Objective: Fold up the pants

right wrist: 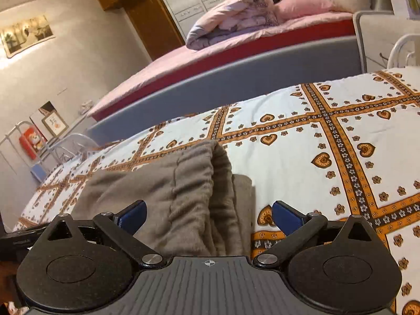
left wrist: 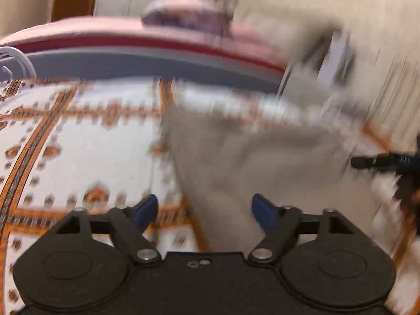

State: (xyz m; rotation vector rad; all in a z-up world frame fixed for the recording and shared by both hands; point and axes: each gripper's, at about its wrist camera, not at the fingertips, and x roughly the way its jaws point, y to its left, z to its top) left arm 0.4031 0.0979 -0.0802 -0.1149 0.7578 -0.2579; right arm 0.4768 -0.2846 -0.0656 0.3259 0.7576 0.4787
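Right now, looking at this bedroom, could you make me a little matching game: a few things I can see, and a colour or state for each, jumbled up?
Things:
1. pants
2. bedsheet
3. rolled quilt
4. right gripper

Descriptions:
A. white with orange heart bands
B. jaws wide open, gripping nothing
C. grey-brown, folded over
D. pink, lying on the farther bed

Pairs: 1-C, 2-A, 3-D, 4-B

Bedroom, beige wall (right wrist: pixel 86 39) with framed picture (right wrist: pixel 26 35), wooden wardrobe (right wrist: pixel 152 18), pink-sheeted bed (right wrist: pixel 236 39) with folded quilt (right wrist: pixel 233 18), heart-patterned bedspread (right wrist: pixel 328 131) in front
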